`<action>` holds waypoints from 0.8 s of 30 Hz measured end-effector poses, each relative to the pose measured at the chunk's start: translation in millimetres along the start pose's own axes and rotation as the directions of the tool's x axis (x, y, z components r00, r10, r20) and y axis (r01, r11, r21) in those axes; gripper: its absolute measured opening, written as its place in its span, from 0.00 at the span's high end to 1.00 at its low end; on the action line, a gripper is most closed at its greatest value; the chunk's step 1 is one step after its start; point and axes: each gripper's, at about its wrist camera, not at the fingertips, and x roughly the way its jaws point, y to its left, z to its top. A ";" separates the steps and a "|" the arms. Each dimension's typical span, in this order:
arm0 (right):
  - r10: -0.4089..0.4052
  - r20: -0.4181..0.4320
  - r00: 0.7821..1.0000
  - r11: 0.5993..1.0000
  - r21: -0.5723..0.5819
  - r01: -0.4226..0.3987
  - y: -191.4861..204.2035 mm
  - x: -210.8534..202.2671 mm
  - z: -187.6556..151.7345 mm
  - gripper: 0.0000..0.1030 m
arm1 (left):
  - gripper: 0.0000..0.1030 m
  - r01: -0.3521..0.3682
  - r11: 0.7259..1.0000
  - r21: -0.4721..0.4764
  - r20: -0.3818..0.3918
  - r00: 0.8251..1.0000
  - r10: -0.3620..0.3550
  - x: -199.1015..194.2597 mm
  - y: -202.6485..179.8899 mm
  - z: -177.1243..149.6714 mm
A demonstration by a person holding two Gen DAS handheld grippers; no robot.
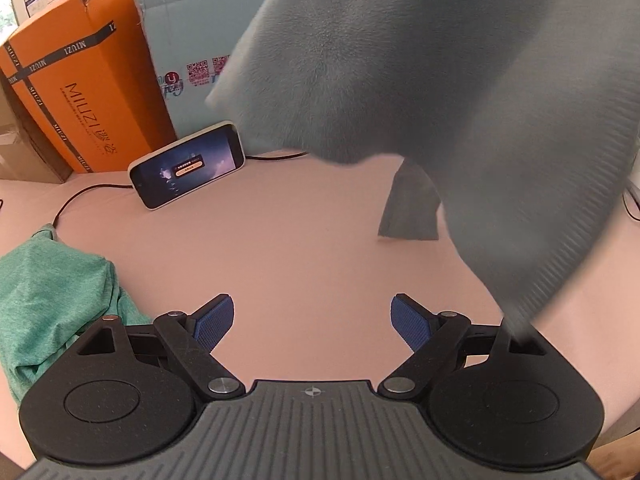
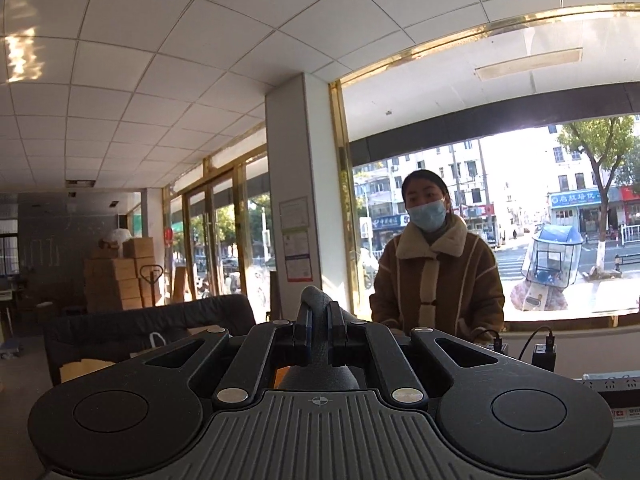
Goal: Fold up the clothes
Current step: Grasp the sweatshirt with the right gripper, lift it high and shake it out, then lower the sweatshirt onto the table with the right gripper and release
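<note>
A grey-blue fleece garment (image 1: 420,80) hangs in the air over the pink table (image 1: 300,248), blurred, its lower edge trailing onto the surface and brushing the right side of my left gripper. My left gripper (image 1: 312,322) is open and empty, low over the table, blue pads wide apart. My right gripper (image 2: 319,330) is raised and faces the room; it is shut on a fold of the grey garment (image 2: 316,300), which pokes up between the fingers. A green garment (image 1: 52,300) lies crumpled at the left.
A phone (image 1: 188,164) with a lit screen leans at the table's back, its black cable (image 1: 80,196) running left. An orange box (image 1: 72,80) and a light blue box (image 1: 188,40) stand behind it. A masked person (image 2: 436,264) stands across the table by the window.
</note>
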 end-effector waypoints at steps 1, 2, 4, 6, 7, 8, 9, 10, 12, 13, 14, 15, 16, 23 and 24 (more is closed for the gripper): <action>-0.013 -0.001 1.000 1.000 -0.008 0.013 -3.4 -5.4 0.1 0.93 | 0.17 0.005 1.000 0.014 -0.006 1.000 -0.005 3.7 -3.5 0.9; -0.032 -0.015 0.999 0.999 -0.028 0.031 -7.4 -9.6 -2.0 0.93 | 0.17 0.012 0.999 0.030 -0.014 1.000 -0.011 7.5 -7.9 1.0; -0.076 -0.079 0.994 0.996 -0.047 0.072 -18.9 -15.2 -12.5 0.93 | 0.17 0.027 0.997 0.070 -0.038 0.999 -0.024 14.8 -17.9 -1.5; -0.148 -0.197 0.969 0.988 -0.060 0.139 -36.1 -18.6 -37.9 0.93 | 0.17 0.054 0.993 0.107 -0.069 0.997 -0.046 21.4 -29.2 -7.0; -0.194 -0.264 0.945 0.981 -0.070 0.182 -45.6 -20.1 -54.5 0.93 | 0.17 0.075 0.990 0.121 -0.087 0.994 -0.065 24.2 -34.3 -10.3; -0.245 -0.340 0.908 0.970 -0.084 0.230 -56.5 -22.2 -74.9 0.93 | 0.17 0.108 0.985 0.131 -0.108 0.990 -0.094 26.4 -39.4 -14.0; -0.293 -0.410 0.864 0.956 -0.097 0.278 -67.8 -25.2 -96.0 0.93 | 0.17 0.145 0.980 0.138 -0.130 0.983 -0.128 28.4 -44.6 -17.7; -0.336 -0.476 0.813 0.940 -0.108 0.325 -79.9 -29.8 -118.1 0.93 | 0.17 0.182 0.972 0.147 -0.151 0.976 -0.160 30.4 -49.9 -21.5; -0.400 -0.584 0.706 0.904 -0.124 0.409 -102.3 -40.6 -162.9 0.93 | 0.17 0.225 0.960 0.169 -0.181 0.964 -0.194 33.5 -59.6 -26.7; -0.425 -0.632 0.648 0.883 -0.132 0.450 -113.7 -45.1 -185.4 0.91 | 0.17 0.226 0.957 0.184 -0.187 0.964 -0.192 34.5 -63.4 -27.6; -0.453 -0.673 0.585 0.857 -0.147 0.494 -124.2 -49.2 -207.9 0.91 | 0.17 0.219 0.955 0.200 -0.189 0.965 -0.182 35.3 -66.9 -27.7; -0.475 -0.703 0.529 0.831 -0.160 0.533 -132.5 -53.7 -227.9 0.87 | 0.17 0.210 0.954 0.215 -0.188 0.967 -0.170 35.8 -69.6 -27.3; -0.483 -0.736 0.475 0.807 -0.163 0.568 -140.1 -60.1 -248.9 0.87 | 0.17 0.199 0.954 0.225 -0.185 0.970 -0.159 35.5 -72.0 -26.3; -0.451 -0.789 0.417 0.721 -0.047 0.691 -145.6 -103.6 -295.9 0.84 | 0.17 0.163 0.964 0.208 -0.195 0.973 -0.123 44.7 -73.3 -11.5; -0.449 -0.791 0.415 0.714 -0.039 0.699 -144.4 -109.4 -297.4 0.84 | 0.17 0.162 0.965 0.209 -0.194 0.974 -0.121 47.3 -73.8 -8.5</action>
